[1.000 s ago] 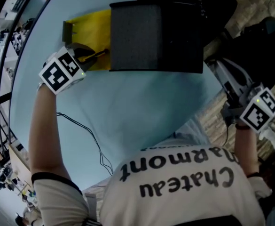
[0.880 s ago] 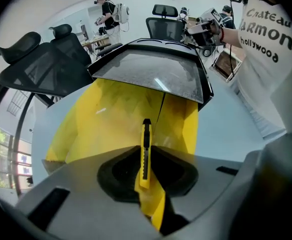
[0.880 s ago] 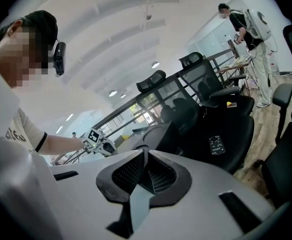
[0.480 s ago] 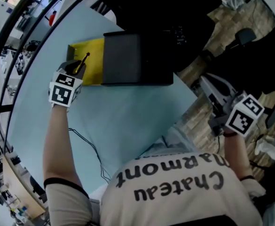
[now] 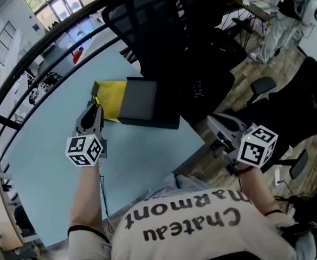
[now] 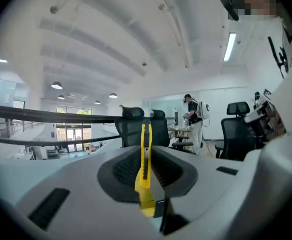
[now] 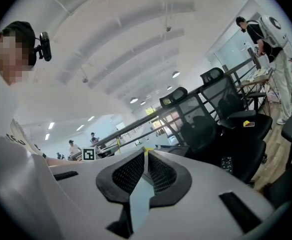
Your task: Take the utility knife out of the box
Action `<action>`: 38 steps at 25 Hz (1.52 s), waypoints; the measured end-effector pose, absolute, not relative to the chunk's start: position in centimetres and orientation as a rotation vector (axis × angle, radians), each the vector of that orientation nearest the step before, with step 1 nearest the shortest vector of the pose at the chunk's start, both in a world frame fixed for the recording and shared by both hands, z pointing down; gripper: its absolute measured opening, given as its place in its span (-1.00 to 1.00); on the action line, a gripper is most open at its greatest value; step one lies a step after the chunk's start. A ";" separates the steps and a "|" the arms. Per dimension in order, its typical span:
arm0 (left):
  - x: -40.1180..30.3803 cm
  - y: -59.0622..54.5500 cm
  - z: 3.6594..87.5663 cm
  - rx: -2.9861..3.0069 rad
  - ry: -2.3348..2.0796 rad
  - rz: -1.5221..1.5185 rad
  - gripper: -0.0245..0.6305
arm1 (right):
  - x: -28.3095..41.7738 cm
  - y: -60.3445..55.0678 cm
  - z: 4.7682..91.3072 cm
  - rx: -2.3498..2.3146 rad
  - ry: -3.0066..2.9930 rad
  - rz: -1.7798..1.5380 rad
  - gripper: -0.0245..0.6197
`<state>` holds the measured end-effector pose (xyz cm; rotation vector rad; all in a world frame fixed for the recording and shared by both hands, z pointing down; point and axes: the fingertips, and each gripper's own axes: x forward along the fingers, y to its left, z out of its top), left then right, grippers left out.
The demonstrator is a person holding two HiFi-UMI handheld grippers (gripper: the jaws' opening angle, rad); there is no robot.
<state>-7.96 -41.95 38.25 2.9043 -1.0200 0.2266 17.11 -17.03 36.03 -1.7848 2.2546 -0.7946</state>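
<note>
The yellow utility knife [image 6: 145, 176] stands edge-on between the pads of my left gripper [image 6: 146, 151], which is shut on it. In the head view the left gripper [image 5: 93, 112] hovers above the pale blue table, just in front of the box's left end and pointing roughly level. The box is a yellow tray [image 5: 110, 97] pulled partway out of a dark grey sleeve [image 5: 144, 103]. My right gripper [image 5: 219, 128] is held off the table's right edge, over the floor. Its jaws are together with nothing between them [image 7: 146, 156].
The round pale blue table [image 5: 44, 145] has a curved black rail behind it. Black office chairs [image 5: 147, 26] stand close behind the box and more at the right [image 5: 277, 91]. A person [image 6: 191, 115] stands far off by desks.
My left gripper has risen out of the yellow tray with the knife and rolled over. The right gripper has also come up. The head camera has tilted up, showing more of the room.
</note>
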 end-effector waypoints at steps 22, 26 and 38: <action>-17.9 -19.0 23.9 2.801 -1.207 -0.318 -0.73 | 4.8 -18.4 34.2 -1.309 2.708 -0.668 -0.78; -19.2 -15.4 25.4 2.711 -1.232 -0.337 -0.73 | 3.1 -17.9 33.6 -1.267 2.727 -0.628 -0.77; -22.0 -1.4 29.4 2.510 -1.287 -0.364 -0.73 | 2.4 -7.0 33.7 -1.286 2.770 -0.642 -0.78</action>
